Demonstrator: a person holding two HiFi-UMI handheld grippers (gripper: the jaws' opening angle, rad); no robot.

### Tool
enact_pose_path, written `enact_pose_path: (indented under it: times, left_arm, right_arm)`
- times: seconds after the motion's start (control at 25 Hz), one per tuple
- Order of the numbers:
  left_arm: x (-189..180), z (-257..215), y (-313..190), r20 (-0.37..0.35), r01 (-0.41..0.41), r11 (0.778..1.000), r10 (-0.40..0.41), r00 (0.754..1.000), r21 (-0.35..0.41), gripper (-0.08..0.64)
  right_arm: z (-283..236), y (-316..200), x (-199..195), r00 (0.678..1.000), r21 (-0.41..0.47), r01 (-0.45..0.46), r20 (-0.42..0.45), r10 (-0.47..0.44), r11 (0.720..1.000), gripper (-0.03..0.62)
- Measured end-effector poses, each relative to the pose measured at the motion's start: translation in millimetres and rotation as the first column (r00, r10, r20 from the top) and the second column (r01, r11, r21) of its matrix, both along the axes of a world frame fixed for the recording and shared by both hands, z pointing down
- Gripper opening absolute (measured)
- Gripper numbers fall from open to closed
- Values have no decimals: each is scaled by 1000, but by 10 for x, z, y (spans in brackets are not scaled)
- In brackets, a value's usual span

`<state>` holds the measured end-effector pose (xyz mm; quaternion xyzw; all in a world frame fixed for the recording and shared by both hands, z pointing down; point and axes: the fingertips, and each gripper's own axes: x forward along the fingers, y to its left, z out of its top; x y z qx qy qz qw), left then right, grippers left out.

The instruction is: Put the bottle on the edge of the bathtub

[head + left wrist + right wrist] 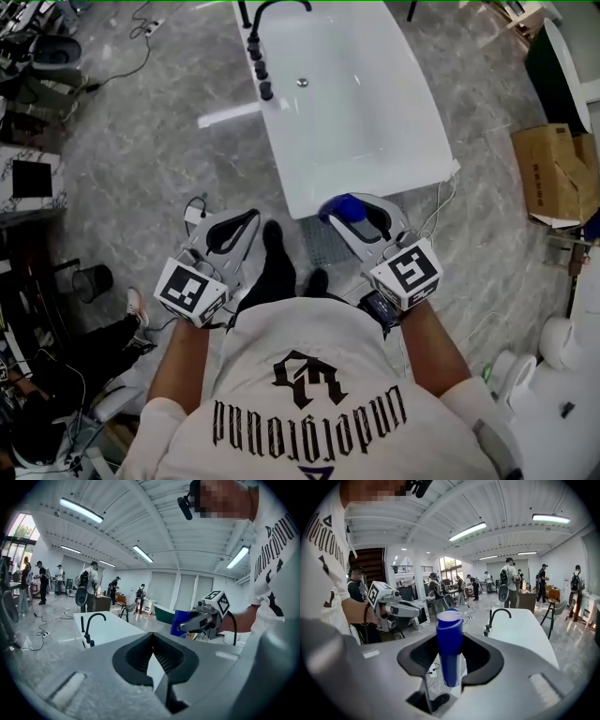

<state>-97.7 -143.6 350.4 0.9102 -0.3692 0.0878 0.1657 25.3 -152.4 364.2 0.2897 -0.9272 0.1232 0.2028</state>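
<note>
A blue bottle point(343, 206) with a pale cap stands upright between the jaws of my right gripper point(354, 217), which is shut on it; the bottle point(449, 644) fills the middle of the right gripper view. It hangs just short of the near end of the white bathtub point(375, 183), above the floor. My left gripper point(246, 221) is held level to the left of it, shut with nothing in it. From the left gripper view the bottle point(181, 621) and right gripper point(199, 619) show to the right, with the bathtub point(112, 626) beyond.
A black faucet point(272, 11) and a row of black knobs point(261, 67) stand on the tub's far left rim. A cardboard box point(553, 173) lies at the right, a dark bin point(91, 279) at the left. Cables cross the marble floor. Several people stand in the background.
</note>
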Motion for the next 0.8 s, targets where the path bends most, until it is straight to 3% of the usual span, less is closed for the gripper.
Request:
enact_pose_path:
  times: [0.36,0.8]
  left_arm:
    - [-259,735,-504,-1,-24,996,24,1000,-89,8]
    - [-400,1594,-949,31,-68,981,75,997,-183,8]
  right_arm:
    - [854,-498,-331,999,-83,-15,-53,10,996,154]
    - [1870,-937,-603,984,-144,47,-164,-71,988,153]
